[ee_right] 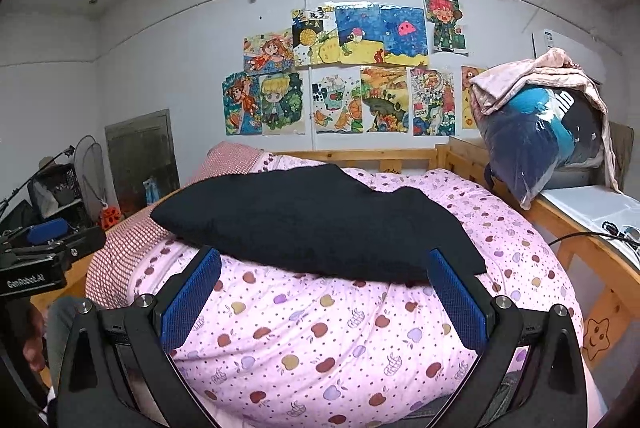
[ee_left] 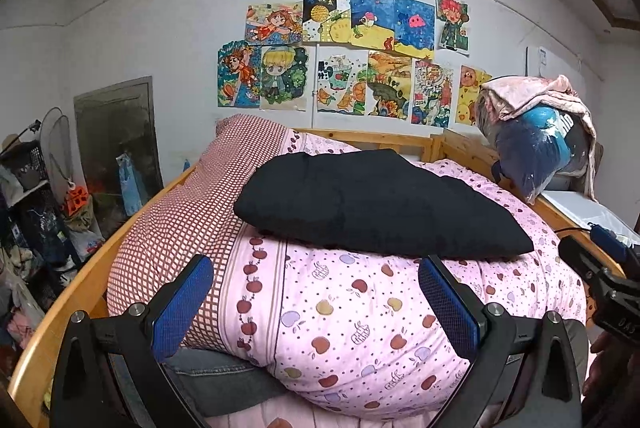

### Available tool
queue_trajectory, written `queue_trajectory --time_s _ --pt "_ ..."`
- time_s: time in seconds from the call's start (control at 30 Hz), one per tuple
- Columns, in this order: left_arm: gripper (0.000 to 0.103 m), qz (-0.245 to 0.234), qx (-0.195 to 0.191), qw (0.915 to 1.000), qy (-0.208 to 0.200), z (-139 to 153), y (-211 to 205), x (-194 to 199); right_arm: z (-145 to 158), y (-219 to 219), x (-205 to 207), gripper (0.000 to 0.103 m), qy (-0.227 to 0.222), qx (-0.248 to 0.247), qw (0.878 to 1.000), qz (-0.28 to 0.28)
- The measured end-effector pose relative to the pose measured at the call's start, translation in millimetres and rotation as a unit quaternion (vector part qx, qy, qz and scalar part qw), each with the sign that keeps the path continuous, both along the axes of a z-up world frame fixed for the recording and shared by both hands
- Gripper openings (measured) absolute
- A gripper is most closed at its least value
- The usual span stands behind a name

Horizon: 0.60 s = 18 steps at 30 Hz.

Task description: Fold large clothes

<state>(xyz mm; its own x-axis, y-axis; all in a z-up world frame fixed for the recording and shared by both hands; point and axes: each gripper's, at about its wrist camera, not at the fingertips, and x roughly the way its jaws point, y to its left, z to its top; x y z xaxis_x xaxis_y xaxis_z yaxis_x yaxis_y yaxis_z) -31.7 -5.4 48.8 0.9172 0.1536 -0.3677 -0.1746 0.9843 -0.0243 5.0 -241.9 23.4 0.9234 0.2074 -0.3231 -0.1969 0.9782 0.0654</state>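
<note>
Black garment [ee_left: 380,203] lies bunched on pink quilt [ee_left: 360,328], ahead of left gripper [ee_left: 316,304] and right gripper [ee_right: 324,296]; both wide open, empty. Risk: pads pinch quilt beneath, dragging bedding; soft mound skews fold.

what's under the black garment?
The black garment lies folded on the pink apple-print quilt, with a red checked part at left. Anything beneath the quilt is covered.

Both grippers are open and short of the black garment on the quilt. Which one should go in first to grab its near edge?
Right, probably. The right gripper is open with the black garment's near hem just past its fingertips. The left gripper is also open, but sits lower, with more pink quilt before the hem.
</note>
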Motion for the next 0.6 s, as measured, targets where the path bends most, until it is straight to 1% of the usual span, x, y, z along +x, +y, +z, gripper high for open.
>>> queue_trajectory --time_s 0.17,0.37,0.47,0.6 --pt "0.103 -0.003 0.008 0.9999 -0.006 -6 -2 -6 -10 -1 -4 0.101 0.001 0.008 1.000 0.003" --pt "0.103 -0.011 0.001 0.9999 -0.004 -12 -1 -6 -17 -3 -7 0.101 -0.014 0.007 1.000 -0.003" --pt "0.103 -0.012 -0.002 0.9999 0.000 -16 0 -4 -21 -4 -4 0.101 -0.005 0.005 1.000 -0.005" --pt "0.103 -0.009 0.006 0.9999 0.007 -23 -1 -2 -25 -5 -1 0.101 0.003 0.006 1.000 -0.009"
